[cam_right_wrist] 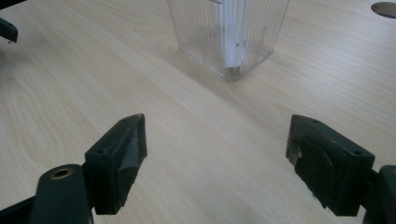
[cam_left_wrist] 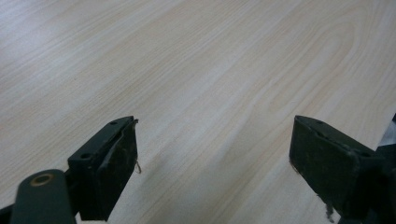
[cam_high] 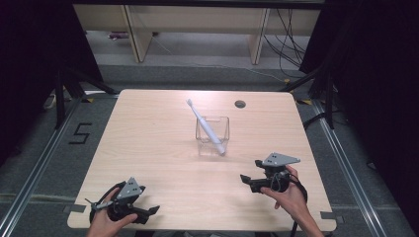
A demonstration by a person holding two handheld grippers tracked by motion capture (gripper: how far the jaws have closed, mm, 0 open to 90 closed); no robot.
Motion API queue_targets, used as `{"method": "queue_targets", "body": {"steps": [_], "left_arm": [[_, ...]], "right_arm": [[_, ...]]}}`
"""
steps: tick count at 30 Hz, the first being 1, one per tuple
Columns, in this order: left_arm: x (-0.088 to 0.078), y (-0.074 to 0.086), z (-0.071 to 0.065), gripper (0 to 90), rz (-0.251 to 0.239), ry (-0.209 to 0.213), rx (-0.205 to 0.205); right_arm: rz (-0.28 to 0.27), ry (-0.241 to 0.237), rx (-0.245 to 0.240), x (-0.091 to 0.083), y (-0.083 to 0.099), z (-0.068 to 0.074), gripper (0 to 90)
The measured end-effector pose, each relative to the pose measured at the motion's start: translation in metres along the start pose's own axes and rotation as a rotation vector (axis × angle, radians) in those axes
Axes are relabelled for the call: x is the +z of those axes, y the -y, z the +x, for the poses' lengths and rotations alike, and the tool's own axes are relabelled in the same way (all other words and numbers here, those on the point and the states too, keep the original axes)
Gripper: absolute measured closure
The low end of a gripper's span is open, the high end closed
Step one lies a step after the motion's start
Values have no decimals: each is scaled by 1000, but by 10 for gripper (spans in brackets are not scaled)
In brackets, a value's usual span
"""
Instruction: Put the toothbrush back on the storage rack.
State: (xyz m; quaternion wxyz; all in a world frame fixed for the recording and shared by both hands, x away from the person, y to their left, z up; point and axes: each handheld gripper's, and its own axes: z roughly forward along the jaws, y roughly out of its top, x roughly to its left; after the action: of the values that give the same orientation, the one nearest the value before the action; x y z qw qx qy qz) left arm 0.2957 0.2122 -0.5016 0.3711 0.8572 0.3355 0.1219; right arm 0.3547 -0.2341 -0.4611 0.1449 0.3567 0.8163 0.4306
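Note:
A clear ribbed square cup (cam_high: 212, 134) stands near the middle of the light wooden table (cam_high: 148, 148). A white toothbrush (cam_high: 203, 124) leans in it, head up and tilted to the far left. My left gripper (cam_high: 149, 202) rests at the near left corner, open, with bare wood between its jaws (cam_left_wrist: 215, 140). My right gripper (cam_high: 250, 170) is at the near right, a short way in front of the cup, and also open (cam_right_wrist: 215, 135). In the right gripper view the cup (cam_right_wrist: 205, 37) stands ahead of the jaws with the toothbrush handle (cam_right_wrist: 232, 32) inside.
A round cable hole (cam_high: 240, 104) sits in the table's far right part, and it also appears in the right gripper view as the cable hole (cam_right_wrist: 386, 8). Black curtains flank the table, with wooden furniture legs and cables on the floor beyond.

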Motion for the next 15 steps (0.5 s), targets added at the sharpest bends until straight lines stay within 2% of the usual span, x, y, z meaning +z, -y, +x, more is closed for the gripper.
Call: {"method": "queue_targets", "body": {"steps": [2, 4, 6, 7, 9, 10, 11, 13, 14, 15], "left_arm": [[1, 0, -1, 150, -13, 12, -5], [0, 0, -1, 150, -3, 2, 4], [0, 0, -1, 150, -10, 6, -6], [0, 0, -1, 149, -9, 7, -5], [0, 0, -1, 149, -11, 7, -8], [0, 0, -1, 150, -10, 8, -8], [1, 0, -1, 149, -14, 12, -5], [0, 0, -1, 149, -4, 2, 3], [0, 0, -1, 149, -3, 1, 4], [0, 0, -1, 150, -3, 1, 4]], "right_arm": [[3, 4, 4, -1, 2, 1, 209], [9, 1, 13, -2, 4, 2, 205], [4, -6, -4, -2, 7, 2, 203], [19, -16, 32, -3, 8, 5, 202], [4, -3, 0, -4, 10, 3, 198], [9, -7, 13, -4, 11, 4, 195], [23, -20, 51, -5, 12, 6, 192], [20, -11, 47, -6, 14, 5, 186], [4, 0, 14, -6, 15, 3, 180], [18, -12, 49, -7, 16, 5, 172]]}}
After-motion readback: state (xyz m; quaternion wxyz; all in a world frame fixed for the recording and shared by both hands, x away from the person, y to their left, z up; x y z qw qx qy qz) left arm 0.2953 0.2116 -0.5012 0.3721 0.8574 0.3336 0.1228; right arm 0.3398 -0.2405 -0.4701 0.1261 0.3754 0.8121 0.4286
